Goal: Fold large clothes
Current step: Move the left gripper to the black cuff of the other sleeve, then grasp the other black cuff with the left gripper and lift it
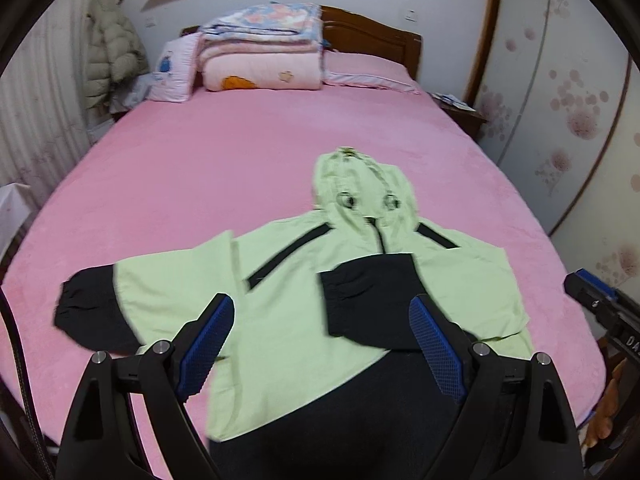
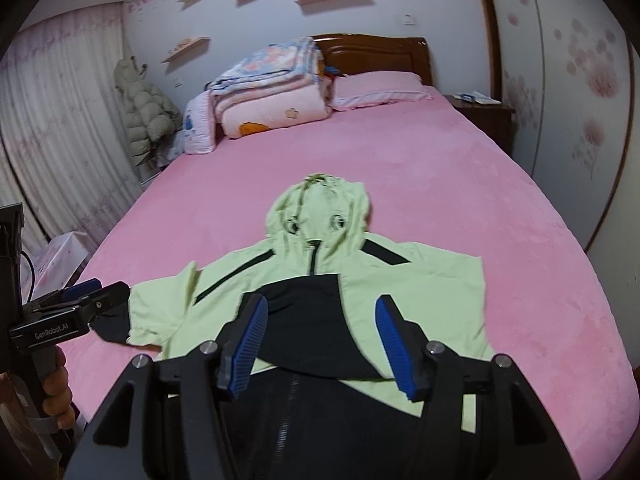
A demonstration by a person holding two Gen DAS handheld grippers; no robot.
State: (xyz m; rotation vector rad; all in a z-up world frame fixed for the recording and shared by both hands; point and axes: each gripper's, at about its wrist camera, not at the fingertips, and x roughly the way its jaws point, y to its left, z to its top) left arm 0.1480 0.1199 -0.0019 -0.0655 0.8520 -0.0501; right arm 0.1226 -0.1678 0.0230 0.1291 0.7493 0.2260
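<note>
Lying flat on the pink bed (image 1: 200, 152), hood (image 1: 360, 188) pointing to 12 o'clock: the green and black jacket (image 1: 288, 320). Already folded in across the chest: one sleeve (image 1: 368, 300), at 3 o'clock. Still spreading out at 9 o'clock: the other sleeve (image 1: 120, 300). Hovering above, both open and gripping nothing: left tongs (image 1: 320, 344) and right tongs (image 2: 320, 344). Remaining, probably: second sleeve, then folding the body.
</note>
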